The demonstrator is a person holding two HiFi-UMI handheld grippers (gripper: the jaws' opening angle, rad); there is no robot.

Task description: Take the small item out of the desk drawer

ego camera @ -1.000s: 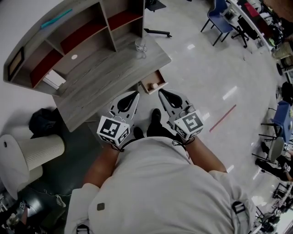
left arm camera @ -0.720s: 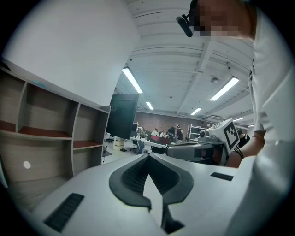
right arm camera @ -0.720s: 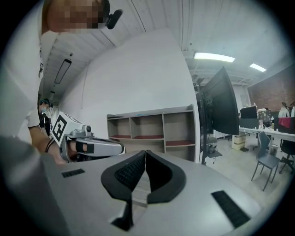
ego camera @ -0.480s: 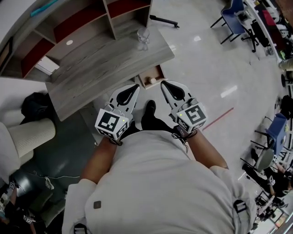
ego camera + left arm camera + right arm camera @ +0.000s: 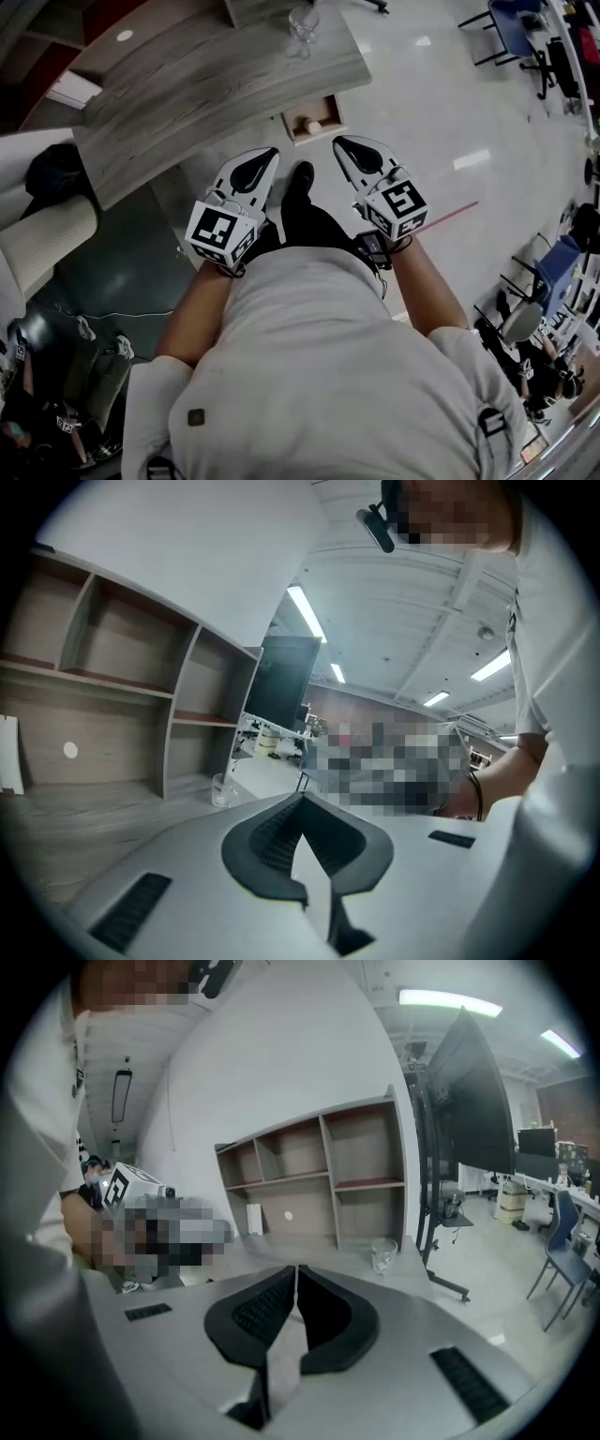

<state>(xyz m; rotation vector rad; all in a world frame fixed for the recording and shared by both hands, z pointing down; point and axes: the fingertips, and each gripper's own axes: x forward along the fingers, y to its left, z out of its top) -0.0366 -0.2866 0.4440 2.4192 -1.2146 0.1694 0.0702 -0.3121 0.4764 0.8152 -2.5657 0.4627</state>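
The grey wooden desk [image 5: 216, 84] fills the top of the head view, and its small drawer [image 5: 298, 128] stands pulled open at the front right corner. Inside the drawer lies a small pale round item [image 5: 314, 127]. My left gripper [image 5: 273, 151] hovers just below and left of the drawer, shut and empty. My right gripper [image 5: 338, 142] hangs just below and right of it, also shut and empty. In the left gripper view the left gripper [image 5: 302, 797] has its jaws meeting at the tip. The right gripper [image 5: 297, 1269] shows the same in its own view. Neither gripper touches the drawer.
A clear glass [image 5: 303, 21] stands on the desk's far right edge. A shelf hutch [image 5: 309, 1185] rises behind the desktop, with a dark screen on a stand [image 5: 469, 1101] beside it. A white bin [image 5: 47, 244] and black bag [image 5: 56, 169] sit left; chairs [image 5: 525, 28] stand at upper right.
The desk and open drawer have slid up the head view while both grippers came lower and nearer the drawer's front. Both stayed shut and empty.
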